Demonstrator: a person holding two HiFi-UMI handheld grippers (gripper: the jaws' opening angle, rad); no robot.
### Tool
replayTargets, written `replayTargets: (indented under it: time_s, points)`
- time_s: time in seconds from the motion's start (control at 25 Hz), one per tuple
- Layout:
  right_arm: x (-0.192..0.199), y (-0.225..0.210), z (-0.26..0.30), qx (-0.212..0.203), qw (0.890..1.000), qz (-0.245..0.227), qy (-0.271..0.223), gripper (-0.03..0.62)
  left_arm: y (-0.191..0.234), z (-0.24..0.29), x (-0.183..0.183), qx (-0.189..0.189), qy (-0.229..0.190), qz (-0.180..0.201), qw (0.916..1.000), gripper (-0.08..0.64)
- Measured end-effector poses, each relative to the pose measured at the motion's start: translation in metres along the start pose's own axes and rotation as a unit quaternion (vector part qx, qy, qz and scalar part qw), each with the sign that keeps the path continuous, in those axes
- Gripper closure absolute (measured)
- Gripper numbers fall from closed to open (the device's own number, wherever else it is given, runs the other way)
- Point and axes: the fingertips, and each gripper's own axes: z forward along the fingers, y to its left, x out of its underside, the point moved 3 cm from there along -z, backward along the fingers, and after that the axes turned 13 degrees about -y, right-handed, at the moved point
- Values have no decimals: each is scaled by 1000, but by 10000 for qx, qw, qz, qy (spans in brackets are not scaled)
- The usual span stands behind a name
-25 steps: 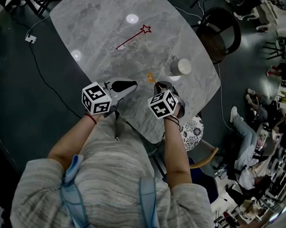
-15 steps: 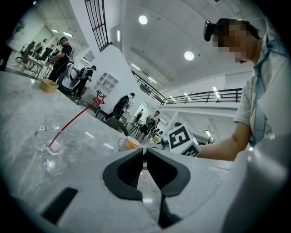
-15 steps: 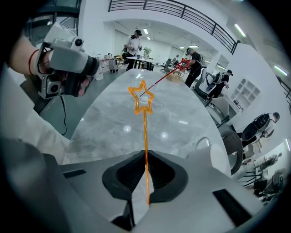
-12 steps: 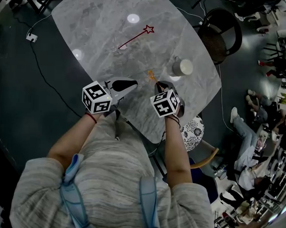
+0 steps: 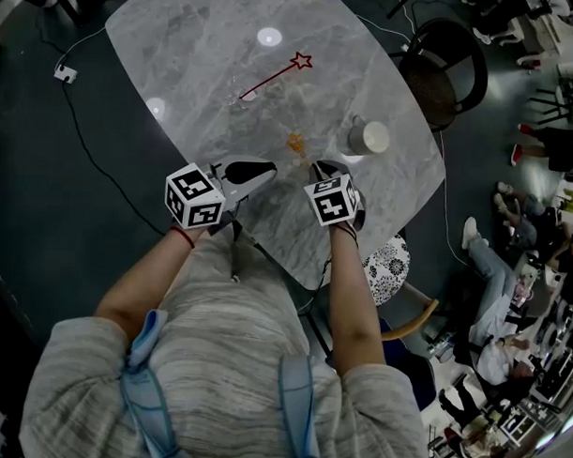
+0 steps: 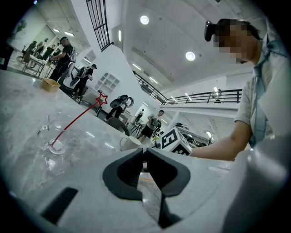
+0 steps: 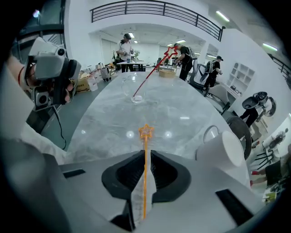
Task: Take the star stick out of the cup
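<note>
Thin orange stick with outlined star tip (image 7: 145, 177), pinched in right gripper (image 7: 145, 154), running up frame centre, star end forward over the tabletop. Apart from white handled cup (image 7: 223, 152) at centre right.

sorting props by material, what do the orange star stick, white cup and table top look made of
Orange star stick: likely plastic; thin, glossy, slightly translucent.
White cup: probably ceramic, smooth opaque white with a handle; could be plastic.
Table top: grey veined marble look, polished, mirrors ceiling lights; stone or laminate.
</note>
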Motion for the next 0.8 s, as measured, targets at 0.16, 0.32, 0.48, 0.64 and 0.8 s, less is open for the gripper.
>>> replayTargets:
  time_s: [0.16,0.32,0.48,0.64,0.8]
  points:
    - [-6,-3,-5,83,9996,209,-190,571,0,0,-1,-13,-19,-13,10000,541]
    - [-13,-6,-13,144,9986,323,-396,571,1,1,-2,-20,-21,-15,10000,541]
    - [-17,-6,-20,236,9971,484,-538,571,2,4,-2,-9,-37,-8,10000,541]
    - [-19,-6,-26,283,9959,591,-629,571,3,5,-5,-16,-40,43,10000,541]
    - [-20,-6,-30,325,9949,669,-686,571,7,6,-10,-56,-7,156,9999,541]
